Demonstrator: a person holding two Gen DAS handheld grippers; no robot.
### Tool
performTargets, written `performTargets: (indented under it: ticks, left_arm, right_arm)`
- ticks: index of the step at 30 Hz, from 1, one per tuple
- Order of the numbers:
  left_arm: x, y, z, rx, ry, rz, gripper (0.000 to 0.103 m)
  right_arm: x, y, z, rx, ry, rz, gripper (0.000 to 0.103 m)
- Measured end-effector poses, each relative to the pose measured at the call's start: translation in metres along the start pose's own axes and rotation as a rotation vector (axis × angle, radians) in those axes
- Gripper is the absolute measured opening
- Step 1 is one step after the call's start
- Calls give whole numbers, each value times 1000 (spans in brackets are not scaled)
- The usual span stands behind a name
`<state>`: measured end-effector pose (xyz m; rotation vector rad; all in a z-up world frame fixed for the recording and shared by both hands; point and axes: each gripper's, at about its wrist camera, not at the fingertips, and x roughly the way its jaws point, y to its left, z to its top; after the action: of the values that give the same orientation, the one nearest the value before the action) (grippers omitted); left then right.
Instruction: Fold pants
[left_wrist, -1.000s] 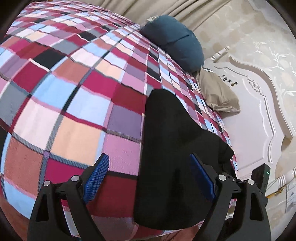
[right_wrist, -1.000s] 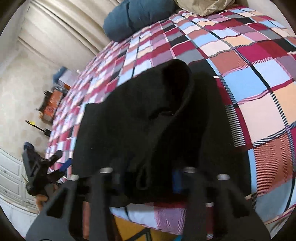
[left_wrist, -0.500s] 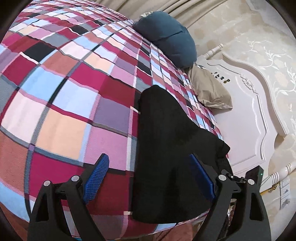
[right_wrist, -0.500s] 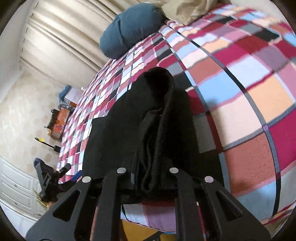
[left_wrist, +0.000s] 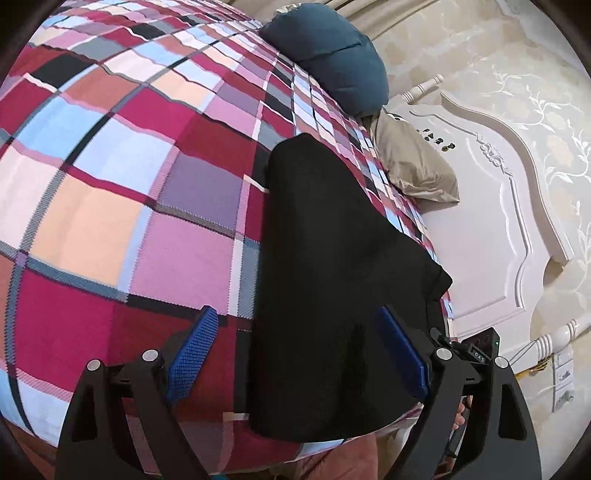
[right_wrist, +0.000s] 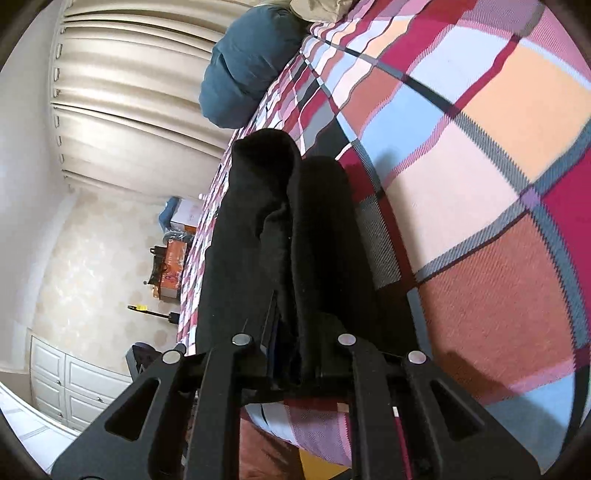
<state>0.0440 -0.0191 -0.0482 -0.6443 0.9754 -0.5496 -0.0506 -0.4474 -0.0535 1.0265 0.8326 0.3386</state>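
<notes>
So, my right gripper (right_wrist: 295, 354) is clamped on a bunched fold of the black pants (left_wrist: 332, 280), which lie along the near edge of the plaid bed (left_wrist: 110, 221). My left gripper (left_wrist: 295, 354) is wide open, its right pad over the pants, its left over bare cover. Blue pillow (left_wrist: 332, 55) and beige pillow (left_wrist: 413, 166) sit by the headboard (left_wrist: 498, 221), well apart. Open cover stretches left of the pants.
</notes>
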Motion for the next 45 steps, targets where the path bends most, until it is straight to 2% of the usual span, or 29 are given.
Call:
performTargets:
  ticks: [1,3,4,5,6,7,9,10,14,17,22,30,35,39,40,42,43,44,45]
  left_arm:
    - [1,0,-1,-2,4,-1,86]
    - [3,1,-2,-12,6,-6,87]
    - [3,1,-2,-18,9,-9,88]
    - [4,2,-2,-26,13,-11,90]
    - [6,4,-3,-37,20,-11,90]
    - [7,5,-3,-42,25,-12,90]
    - [8,7,-4,-51,23,-16,90]
    - [8,8,-4,-49,23,-15,90]
    - [9,2,-7,0,29,8,91]
    - [10,0,-9,22,26,16,91]
    - [9,0,-11,24,16,0,91]
    - [13,5,-10,8,32,-62,94]
    - [24,1,-12,-20,88,-174,94]
    - [28,-3,-12,11,105,-179,94]
    - [29,-4,-12,22,111,-180,94]
    - [29,-6,-11,36,114,-182,94]
    - [28,-5,-11,37,110,-182,94]
    - [28,-4,-12,34,105,-179,87]
    - [28,-5,-13,44,98,-149,67]
  right_arm:
    - [-2,-1,1,2,-1,0,13]
    - [-8,-1,1,2,-4,5,23]
    - [-13,1,-1,0,-13,9,36]
    - [-17,1,0,3,-22,22,57]
    - [-23,2,-1,10,-45,50,72]
    - [-30,4,-3,9,-73,33,95]
    - [-39,9,-4,-40,-105,-46,95]
    - [-39,10,-4,-57,-96,-57,95]
    - [-31,0,-6,-24,-57,-48,95]
    - [-24,3,-9,-67,-31,-60,95]
    - [-5,10,-10,-109,41,-26,95]
    - [27,28,-6,-177,105,-52,95]
    - [37,34,-6,-190,112,-60,95]
    - [34,35,-8,-194,117,-59,95]
    - [34,36,-8,-197,119,-58,94]
    - [34,37,-10,-202,115,-68,83]
    - [33,34,-8,-197,112,-75,71]
    - [33,31,-7,-180,108,-81,60]
    - [33,28,-7,-166,107,-80,57]
